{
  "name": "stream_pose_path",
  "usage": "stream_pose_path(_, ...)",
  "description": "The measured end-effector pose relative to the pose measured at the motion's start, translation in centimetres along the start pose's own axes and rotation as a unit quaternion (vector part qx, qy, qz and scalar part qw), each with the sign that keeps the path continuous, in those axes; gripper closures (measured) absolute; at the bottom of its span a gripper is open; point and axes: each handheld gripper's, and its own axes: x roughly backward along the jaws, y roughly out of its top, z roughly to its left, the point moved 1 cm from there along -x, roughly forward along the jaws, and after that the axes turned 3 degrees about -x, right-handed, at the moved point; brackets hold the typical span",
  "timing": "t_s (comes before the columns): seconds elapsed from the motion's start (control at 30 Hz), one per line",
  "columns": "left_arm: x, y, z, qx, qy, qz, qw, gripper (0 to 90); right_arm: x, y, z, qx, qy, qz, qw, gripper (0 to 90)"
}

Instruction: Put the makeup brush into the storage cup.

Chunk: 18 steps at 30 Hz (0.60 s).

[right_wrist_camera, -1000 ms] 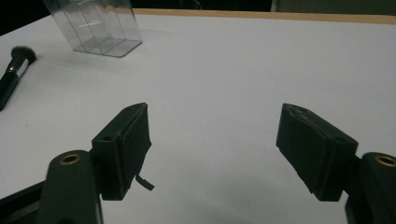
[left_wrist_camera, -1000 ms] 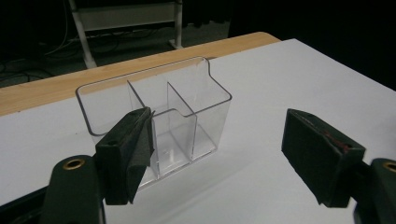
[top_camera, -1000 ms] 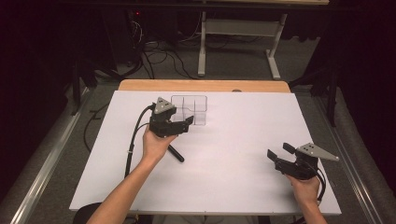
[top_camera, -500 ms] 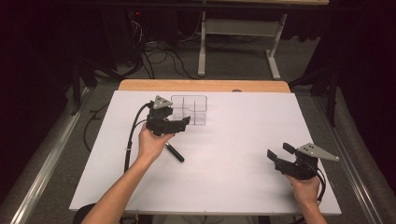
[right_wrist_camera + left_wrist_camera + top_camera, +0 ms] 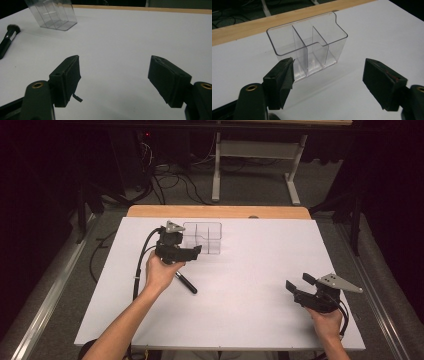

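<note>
**Left gripper draws back a little from the clear organizer**

Since a second ago the left gripper (image 5: 192, 251) has shifted slightly toward the person's left, away from the organizer, while the right gripper (image 5: 298, 284) has stayed where it was.

One clear plastic organizer (image 5: 202, 238) stands upright on the white counter (image 5: 250, 270), toward the far edge and left of centre. In the left gripper view the organizer (image 5: 308, 50) shows three compartments, split by two clear dividers, with a stepped corner on its rim; all three look empty.

One black makeup brush (image 5: 185, 282) lies flat on the counter nearer the person than the organizer, partly under the left hand (image 5: 161, 272). In the right gripper view the brush (image 5: 7, 40) lies at the far left, its bristle end toward the organizer (image 5: 51, 15).

The left gripper (image 5: 328, 75) hovers just beside the organizer, its two jaws spread wide and holding nothing; the left jaw overlaps the organizer's near corner in that view, though contact cannot be told.

The right gripper (image 5: 115, 80) sits well apart near the counter's right front corner, held by the right hand (image 5: 327, 322), its two jaws also wide and empty.

Beyond the white surface a wooden strip (image 5: 215, 211) runs along the far edge.
</note>
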Motion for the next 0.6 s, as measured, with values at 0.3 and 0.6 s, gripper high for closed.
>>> stream_pose_path(0.3,0.17,0.30,0.36,0.010,0.004,0.035,0.9993,24.8,0.00,0.01,0.07,0.001,0.002,0.000,1.0000,27.5)
stream_pose_path(0.6,0.16,0.48,0.50,0.018,0.004,0.069,0.9974,26.8,0.03,0.02,0.14,-0.001,0.002,0.000,1.0000,27.5)
